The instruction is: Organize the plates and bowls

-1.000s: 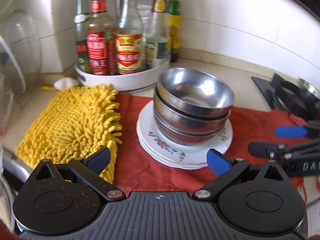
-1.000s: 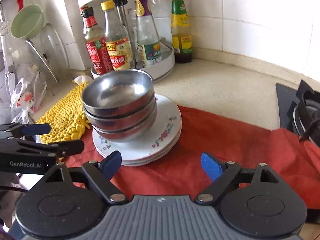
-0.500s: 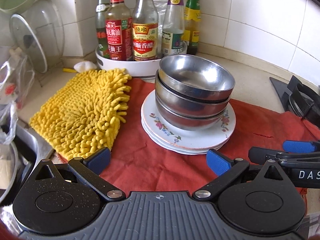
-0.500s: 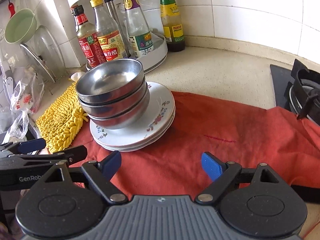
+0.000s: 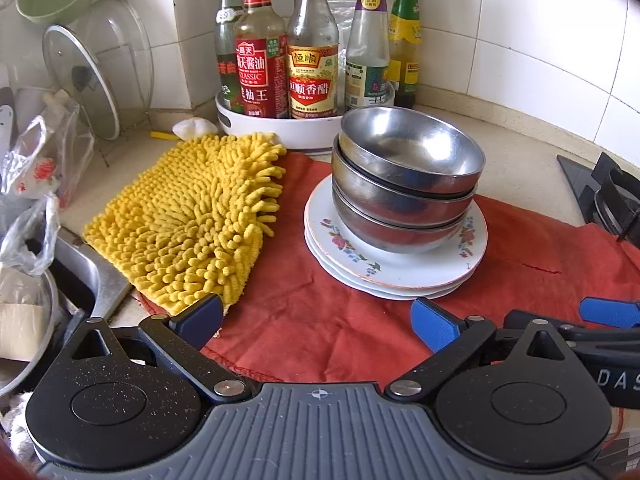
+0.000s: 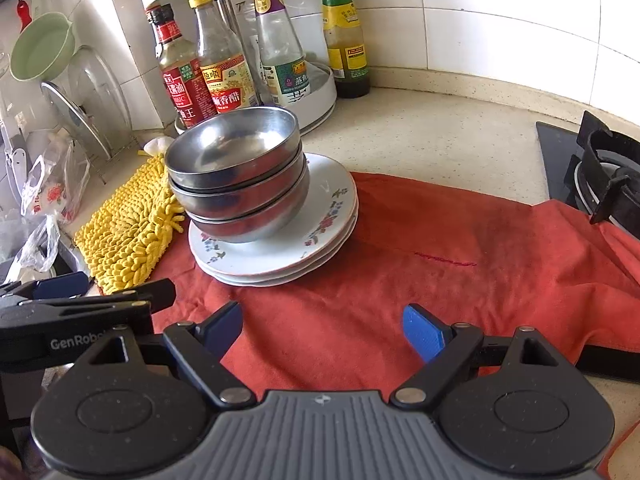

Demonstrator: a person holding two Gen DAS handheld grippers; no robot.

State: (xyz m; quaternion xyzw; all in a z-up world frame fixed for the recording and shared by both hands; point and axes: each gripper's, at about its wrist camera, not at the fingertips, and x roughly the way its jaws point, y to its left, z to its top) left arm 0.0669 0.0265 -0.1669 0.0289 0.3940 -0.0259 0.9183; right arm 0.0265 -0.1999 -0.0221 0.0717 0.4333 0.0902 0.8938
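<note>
Both tools, left [image 5: 316, 316] and right [image 6: 322, 326], are wide open, holding nothing. Steel bowls [image 5: 404, 176] sit off-centre on the plates [image 5: 400, 268]. Lifting the plates could tip them, I think.

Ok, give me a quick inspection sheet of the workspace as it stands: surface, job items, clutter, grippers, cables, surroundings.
Surface: pale stone counter, partly covered by a red cloth.
Job's things: three steel bowls nested upright, standing on a stack of floral plates on the cloth.
Clutter: yellow chenille mitt left of the plates, overlapping the cloth edge; plastic bags at far left.
Grippers: left gripper open, empty, short of the plates; right gripper open, empty, over bare cloth.
Cables: nothing seen.
Surroundings: white turntable of sauce bottles behind the bowls, glass lid in a rack, green bowl hung up, gas hob at right, tiled wall.
</note>
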